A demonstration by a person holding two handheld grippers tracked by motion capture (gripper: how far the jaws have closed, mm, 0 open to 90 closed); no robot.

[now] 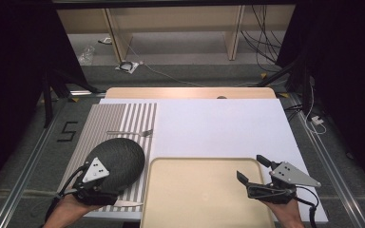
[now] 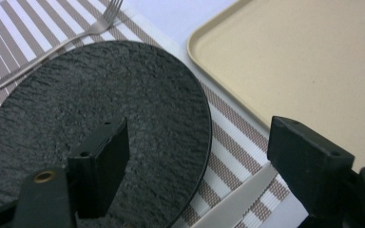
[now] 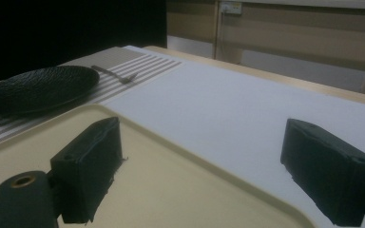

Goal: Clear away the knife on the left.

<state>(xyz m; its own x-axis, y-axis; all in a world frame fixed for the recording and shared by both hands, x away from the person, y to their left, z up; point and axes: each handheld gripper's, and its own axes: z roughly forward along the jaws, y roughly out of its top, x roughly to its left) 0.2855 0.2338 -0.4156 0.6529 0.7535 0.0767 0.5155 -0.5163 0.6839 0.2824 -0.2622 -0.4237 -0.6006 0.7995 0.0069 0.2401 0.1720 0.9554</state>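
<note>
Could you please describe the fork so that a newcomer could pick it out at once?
Find the striped placemat at the table's left. The fork lies on it just beyond the black plate, slim and silver, unlike the knife at the plate's near side.

The middle and far right of the table (image 1: pixel 228 128) are bare, so a claw can pass there freely. The beige tray (image 1: pixel 204 190) is flat and low, with free room above it. On the left, the black plate (image 1: pixel 116 161), the fork (image 1: pixel 130 133) behind it and the knife (image 2: pixel 240 202) at its near side crowd the striped mat (image 1: pixel 109 118).
</note>
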